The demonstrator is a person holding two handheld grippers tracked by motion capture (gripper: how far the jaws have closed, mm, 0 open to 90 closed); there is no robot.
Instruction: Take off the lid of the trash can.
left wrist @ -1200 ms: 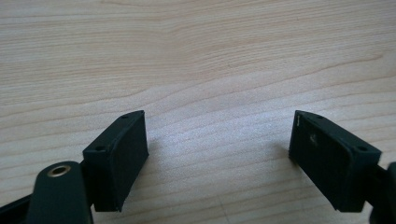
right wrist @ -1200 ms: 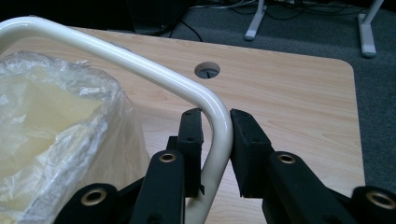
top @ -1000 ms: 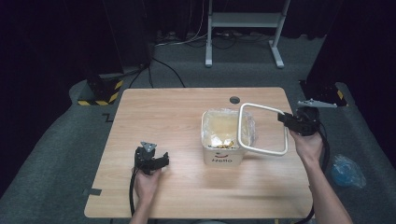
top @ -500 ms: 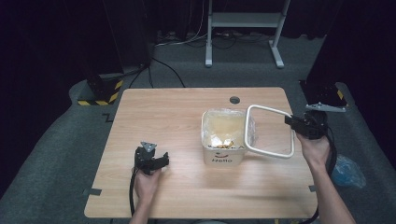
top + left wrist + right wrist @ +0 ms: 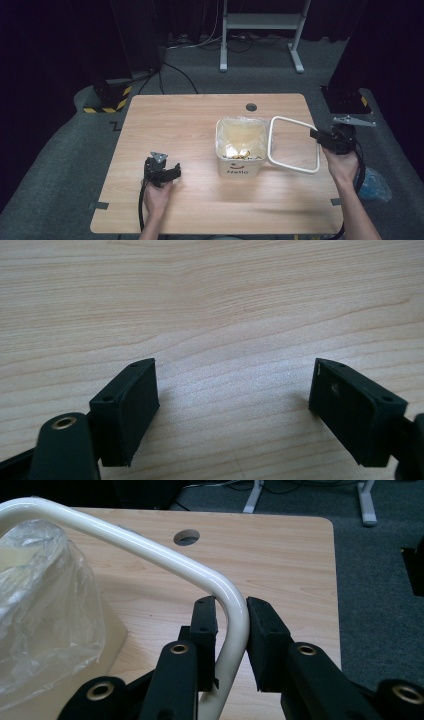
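right tool (image 5: pixel 316 135) shifted rightward and lower, cream frame (image 5: pixel 294 145) swung off the bin (image 5: pixel 240 147), tilted beside it

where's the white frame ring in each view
High view: the white frame ring hangs right of the bin, its right edge pinched by the right gripper.
Left gripper view: bare table wood.
Right gripper view: it curves from upper left down between the jaws.
Shared landmark: the table's round hole.
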